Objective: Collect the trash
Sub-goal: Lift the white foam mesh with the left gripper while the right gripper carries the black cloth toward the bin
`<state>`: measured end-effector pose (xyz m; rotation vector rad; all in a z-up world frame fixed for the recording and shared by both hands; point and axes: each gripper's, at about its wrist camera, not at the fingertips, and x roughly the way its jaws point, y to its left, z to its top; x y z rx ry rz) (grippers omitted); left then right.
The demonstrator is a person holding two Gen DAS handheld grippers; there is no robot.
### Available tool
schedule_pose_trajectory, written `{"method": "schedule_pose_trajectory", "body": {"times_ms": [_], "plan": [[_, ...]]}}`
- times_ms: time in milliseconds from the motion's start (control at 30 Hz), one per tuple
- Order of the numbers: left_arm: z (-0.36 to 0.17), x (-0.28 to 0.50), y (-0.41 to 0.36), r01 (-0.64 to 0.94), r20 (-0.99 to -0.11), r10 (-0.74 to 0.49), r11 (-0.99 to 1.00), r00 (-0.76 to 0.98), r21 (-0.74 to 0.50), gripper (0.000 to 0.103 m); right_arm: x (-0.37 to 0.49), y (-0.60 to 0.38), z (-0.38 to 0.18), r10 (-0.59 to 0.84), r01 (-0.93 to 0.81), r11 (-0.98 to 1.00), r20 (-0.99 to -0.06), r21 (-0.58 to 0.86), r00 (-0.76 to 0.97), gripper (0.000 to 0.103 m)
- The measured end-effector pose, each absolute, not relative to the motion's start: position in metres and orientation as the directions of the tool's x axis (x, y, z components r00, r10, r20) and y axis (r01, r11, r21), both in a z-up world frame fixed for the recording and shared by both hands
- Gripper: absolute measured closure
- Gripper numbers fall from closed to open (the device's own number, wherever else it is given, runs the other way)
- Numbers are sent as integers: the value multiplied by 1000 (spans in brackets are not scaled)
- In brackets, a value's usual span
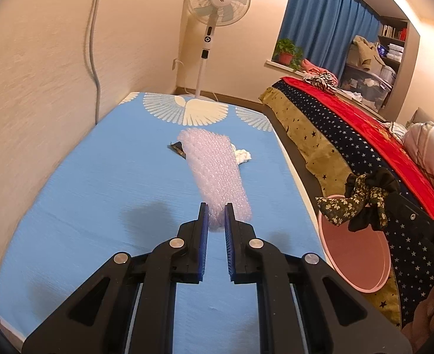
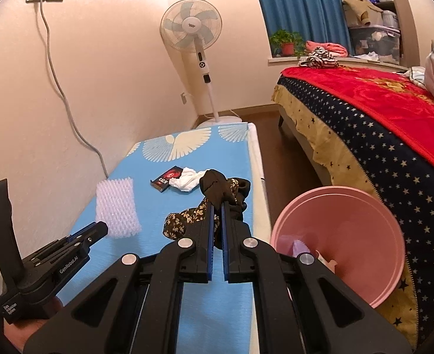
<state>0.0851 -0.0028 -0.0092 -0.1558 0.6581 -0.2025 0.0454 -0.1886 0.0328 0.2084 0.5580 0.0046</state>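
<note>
The left gripper [image 1: 216,206], black with blue ribbed pads, has its jaws clamped on the near end of a pale lilac sheet of bubbly foam packing wrap [image 1: 214,171], which hangs out forward from the pads above the blue table cover [image 1: 99,206]. The right gripper [image 2: 217,205], of the same make, is pinched tight on a bunched dark cloth printed with small cream flowers [image 2: 187,218], whose folds spill to the left and over the fingertips; in the left wrist view that cloth dangles above the rim of the round pink plastic basin [image 2: 350,236]. The basin stands on the floor just beside the table's right edge, against the star-patterned bed cover [image 2: 379,162], and a lilac scrap and a pale scrap lie inside it. Farther along the table lie a small black box with a red mark [image 2: 165,178] and, touching it, a crumpled white tissue [image 2: 187,181]. Beyond the table's far end stands a white pedestal fan with pale blue blades [image 2: 191,25], and blue curtains [image 2: 299,8] hang behind a potted green plant [image 2: 286,41] on the sill.
</note>
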Motion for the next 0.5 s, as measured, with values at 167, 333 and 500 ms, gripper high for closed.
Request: {"method": "schedule_pose_trajectory", "body": {"times_ms": [167, 333, 500], "plan": [[-10, 75, -6, 150, -586, -246, 967, 772, -208, 92, 34, -191, 38, 48, 58, 981, -517, 187, 855, 98], [-7, 70, -8, 167, -578, -257, 964, 775, -206, 92, 25, -192, 40, 36, 67, 981, -512, 181, 858, 98], [-6, 65, -13, 181, -574, -267, 962, 774, -203, 92, 19, -193, 41, 27, 70, 983, -509, 170, 860, 98]]}}
